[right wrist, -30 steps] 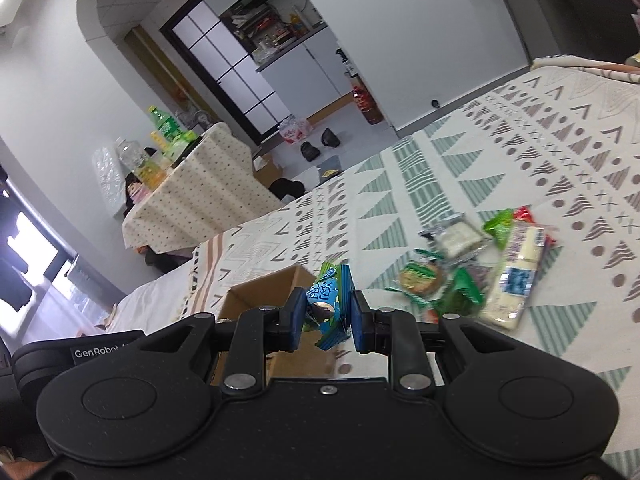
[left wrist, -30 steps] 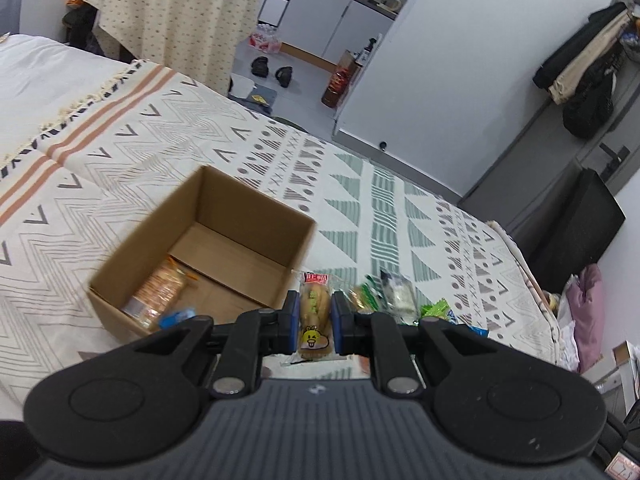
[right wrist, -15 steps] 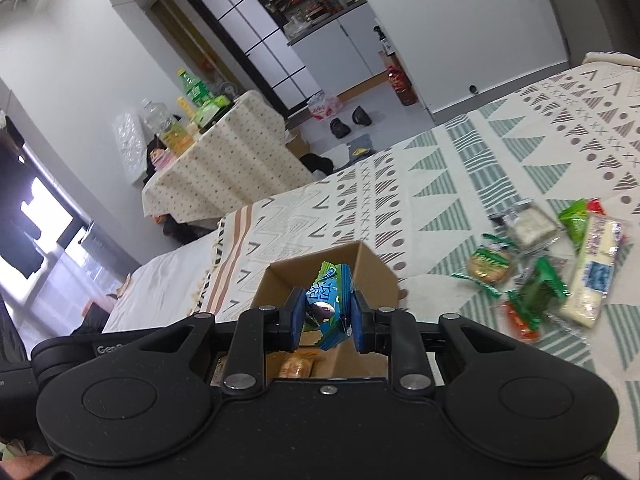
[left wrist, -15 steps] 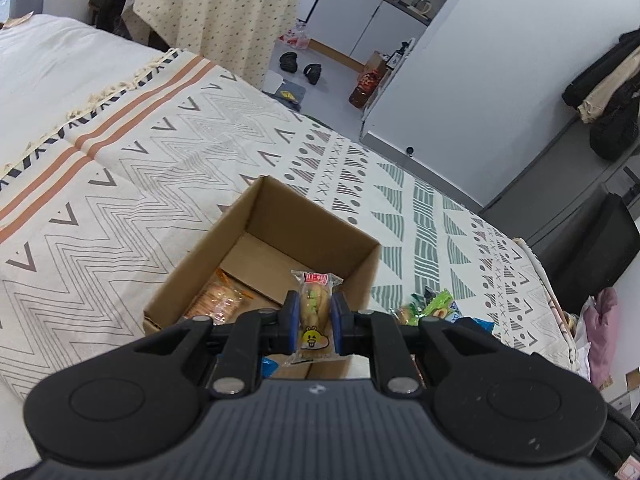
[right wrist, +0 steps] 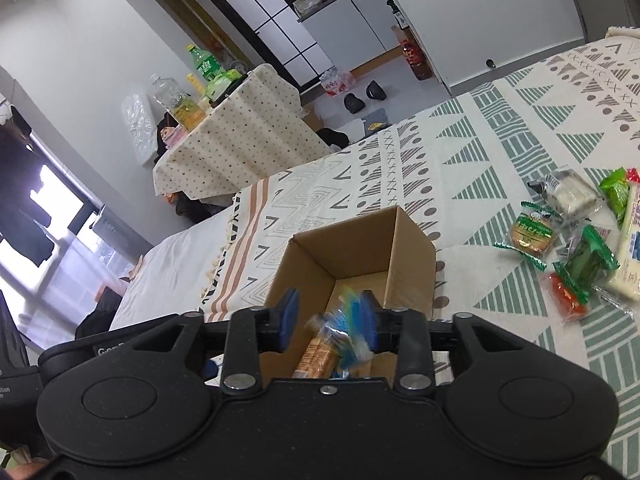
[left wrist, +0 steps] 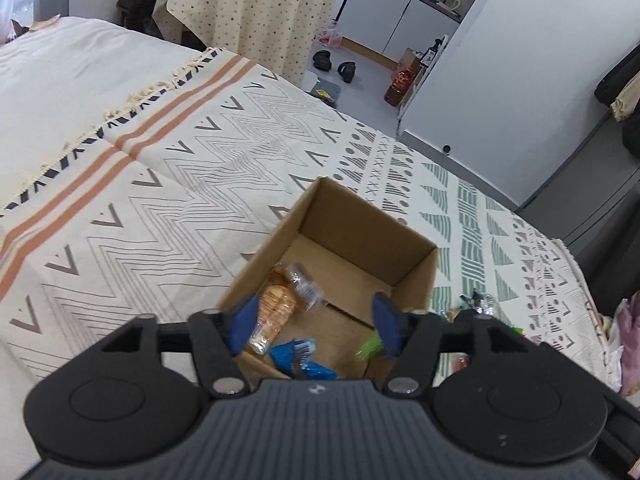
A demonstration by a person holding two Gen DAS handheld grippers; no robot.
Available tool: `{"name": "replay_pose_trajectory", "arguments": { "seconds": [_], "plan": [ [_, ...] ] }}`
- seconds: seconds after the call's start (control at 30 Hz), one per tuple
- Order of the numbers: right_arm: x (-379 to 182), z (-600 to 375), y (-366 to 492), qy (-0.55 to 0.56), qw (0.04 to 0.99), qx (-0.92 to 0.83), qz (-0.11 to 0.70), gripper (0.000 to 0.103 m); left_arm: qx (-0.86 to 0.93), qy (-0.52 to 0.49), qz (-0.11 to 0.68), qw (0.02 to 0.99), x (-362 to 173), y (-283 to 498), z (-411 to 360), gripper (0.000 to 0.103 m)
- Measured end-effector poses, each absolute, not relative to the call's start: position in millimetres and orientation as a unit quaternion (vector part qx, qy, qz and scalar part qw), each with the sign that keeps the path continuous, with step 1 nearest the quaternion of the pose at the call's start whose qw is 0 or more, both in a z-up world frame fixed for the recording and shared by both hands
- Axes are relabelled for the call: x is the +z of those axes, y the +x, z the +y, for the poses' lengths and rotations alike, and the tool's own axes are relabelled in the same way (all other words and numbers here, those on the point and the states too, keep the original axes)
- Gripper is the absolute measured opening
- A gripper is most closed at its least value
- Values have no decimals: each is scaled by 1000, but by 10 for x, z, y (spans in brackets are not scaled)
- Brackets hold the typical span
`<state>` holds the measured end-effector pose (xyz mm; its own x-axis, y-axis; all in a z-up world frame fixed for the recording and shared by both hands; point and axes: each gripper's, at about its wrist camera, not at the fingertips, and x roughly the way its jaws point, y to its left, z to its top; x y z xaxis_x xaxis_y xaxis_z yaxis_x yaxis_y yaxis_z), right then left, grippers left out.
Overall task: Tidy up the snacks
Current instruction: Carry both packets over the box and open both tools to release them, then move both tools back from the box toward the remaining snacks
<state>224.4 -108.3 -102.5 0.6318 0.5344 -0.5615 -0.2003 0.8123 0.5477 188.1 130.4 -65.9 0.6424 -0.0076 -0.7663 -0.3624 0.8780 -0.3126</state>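
Right now both grippers hang over the cardboard box (left wrist: 362, 236) on the patterned bedspread (left wrist: 168, 200), and the step in hand looks like dropping snacks into it. Nearest, the left gripper (left wrist: 316, 322) stands wide apart with nothing between its blue pads. Below it on the box floor lie a clear pack of biscuits (left wrist: 276, 312) against the left wall, a blue packet (left wrist: 298, 358) by the near wall, and a blurred green wrapper (left wrist: 370, 344) beside the right pad. The right gripper (right wrist: 330, 322) is also parted; a blue-green packet (right wrist: 344, 334) is smeared with motion between its pads, seemingly loose, though whether it touches the right pad I cannot tell. Farther toward the right edge of the bedspread, well apart from the box, wait the loose snacks: a round biscuit pack (right wrist: 530, 236), a green-wrapped bar (right wrist: 590, 264), a red packet (right wrist: 566, 296), a clear-wrapped white cake (right wrist: 570, 196) and a long pale pack (right wrist: 632, 248). Next, I judge, each gripper must swing right to that pile, staying open, and close on one wrapper without dragging its neighbours.
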Motion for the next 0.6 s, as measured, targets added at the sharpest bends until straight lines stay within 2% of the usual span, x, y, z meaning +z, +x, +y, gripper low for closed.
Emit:
{"name": "replay_pose_trajectory", "arguments": {
  "seconds": [0.1,0.27,0.6],
  "plan": [
    [-1006,-1164,2219,222,879,197,374,40,102,-217,414,878,-654,1866,1267,74],
    [-985,-1368,2159,218,884,178,372,50,97,-210,415,880,-624,1851,1174,85],
    [-1019,-1904,2027,213,893,142,371,58,75,-196,423,881,-608,1820,820,93]
  ]
}}
